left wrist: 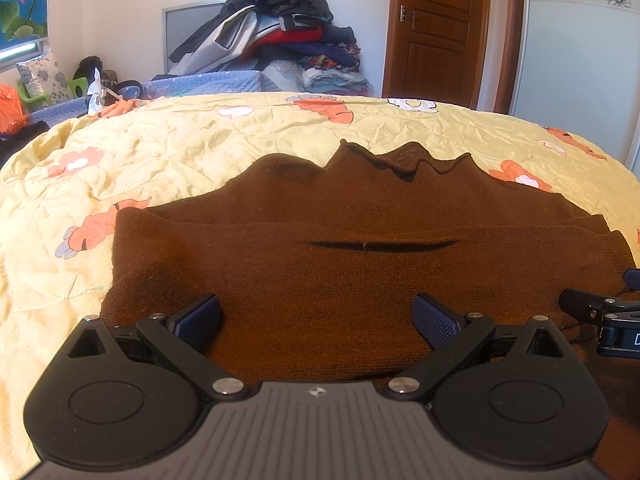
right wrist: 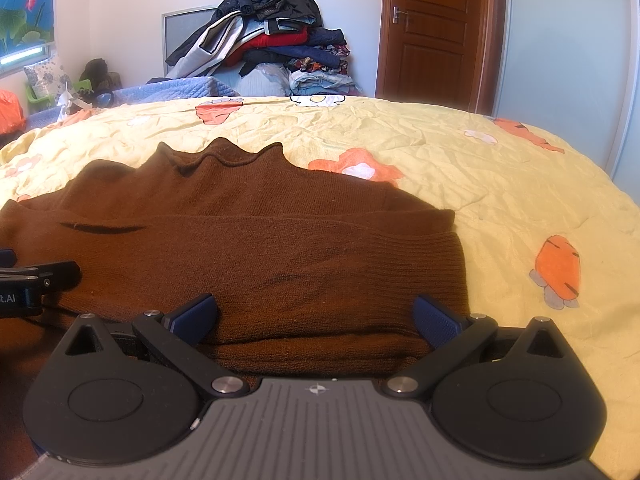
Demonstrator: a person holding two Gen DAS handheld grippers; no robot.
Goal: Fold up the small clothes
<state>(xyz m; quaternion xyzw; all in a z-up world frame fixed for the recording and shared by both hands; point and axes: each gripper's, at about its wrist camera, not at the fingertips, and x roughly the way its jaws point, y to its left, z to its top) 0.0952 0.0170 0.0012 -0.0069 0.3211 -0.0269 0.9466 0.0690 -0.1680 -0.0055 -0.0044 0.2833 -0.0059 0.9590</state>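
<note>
Knitwear is spread on the yellow floral quilt (left wrist: 168,148): a brown sweater (left wrist: 360,224) with sleeves folded across it, over whose near hem both the left gripper (left wrist: 316,316) and the right gripper (right wrist: 316,316) are held with jaws wide and nothing gripped. The hem is best pinched at matching points and carried evenly towards the collar (left wrist: 404,160). The ribbed cuff (right wrist: 448,264) is shown clearly only in the right wrist view, the sweater's left edge only in the left.

Near hem of the brown sweater (left wrist: 320,272) hidden under the left hand-held gripper (left wrist: 316,314). Right hand-held gripper (left wrist: 600,320) cut off at the frame edge. Clothes pile (right wrist: 272,36) too jumbled to separate.
</note>
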